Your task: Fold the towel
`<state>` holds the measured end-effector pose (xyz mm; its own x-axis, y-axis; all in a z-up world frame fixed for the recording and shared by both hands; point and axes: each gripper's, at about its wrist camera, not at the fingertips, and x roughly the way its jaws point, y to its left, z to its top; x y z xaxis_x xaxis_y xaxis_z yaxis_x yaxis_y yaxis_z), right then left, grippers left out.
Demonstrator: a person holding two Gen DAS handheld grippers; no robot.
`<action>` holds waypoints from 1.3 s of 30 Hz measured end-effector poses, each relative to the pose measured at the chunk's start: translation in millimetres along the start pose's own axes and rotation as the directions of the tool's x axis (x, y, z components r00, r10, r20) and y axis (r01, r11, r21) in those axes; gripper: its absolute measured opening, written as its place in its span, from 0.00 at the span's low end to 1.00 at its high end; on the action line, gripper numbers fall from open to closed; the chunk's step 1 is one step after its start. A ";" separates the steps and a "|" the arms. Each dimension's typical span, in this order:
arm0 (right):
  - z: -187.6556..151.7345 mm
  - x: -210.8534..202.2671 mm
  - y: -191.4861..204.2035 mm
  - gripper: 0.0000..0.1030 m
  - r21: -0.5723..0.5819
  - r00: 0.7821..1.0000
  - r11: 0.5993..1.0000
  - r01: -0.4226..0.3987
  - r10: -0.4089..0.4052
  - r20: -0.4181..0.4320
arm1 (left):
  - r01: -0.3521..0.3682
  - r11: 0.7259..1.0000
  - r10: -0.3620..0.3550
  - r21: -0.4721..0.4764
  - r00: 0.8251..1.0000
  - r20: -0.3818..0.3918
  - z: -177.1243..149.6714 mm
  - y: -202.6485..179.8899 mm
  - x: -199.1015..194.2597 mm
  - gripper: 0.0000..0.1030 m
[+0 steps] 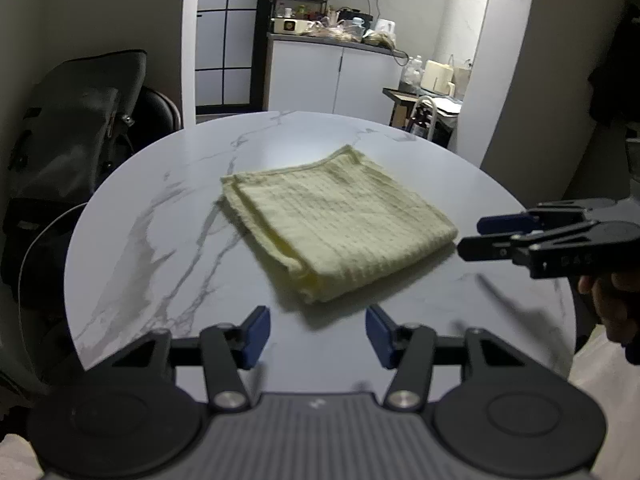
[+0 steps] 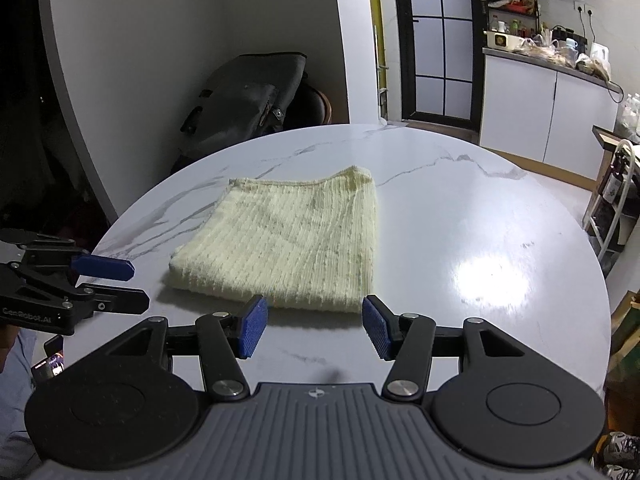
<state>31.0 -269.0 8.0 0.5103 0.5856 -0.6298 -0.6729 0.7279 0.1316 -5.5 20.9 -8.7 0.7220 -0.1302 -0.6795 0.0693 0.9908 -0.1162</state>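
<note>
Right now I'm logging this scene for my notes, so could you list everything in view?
folded pale yellow waffle-weave towel: one, yellow, middle of table
round white marble-pattern table: one, white with grey veins, under towel
dark grey fabric bag: one, grey, on chair behind table
white kitchen cabinet: one, white, background, cluttered counter on top
left gripper: one, black, blue pads, open, near edge
right gripper: one, black, blue pads, open, near towel's edge
</note>
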 end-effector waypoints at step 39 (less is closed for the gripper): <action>-24.8 -24.9 18.4 1.00 -0.025 0.995 0.994 0.103 -0.103 0.007 | -0.015 1.000 0.015 0.017 1.000 -0.019 -16.2 -7.3 -10.3 1.00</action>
<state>-7.4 -279.0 7.1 0.5804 0.5102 -0.6347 -0.6302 0.7750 0.0468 -24.6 14.5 -12.6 0.7097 -0.1161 -0.6948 0.0708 0.9931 -0.0936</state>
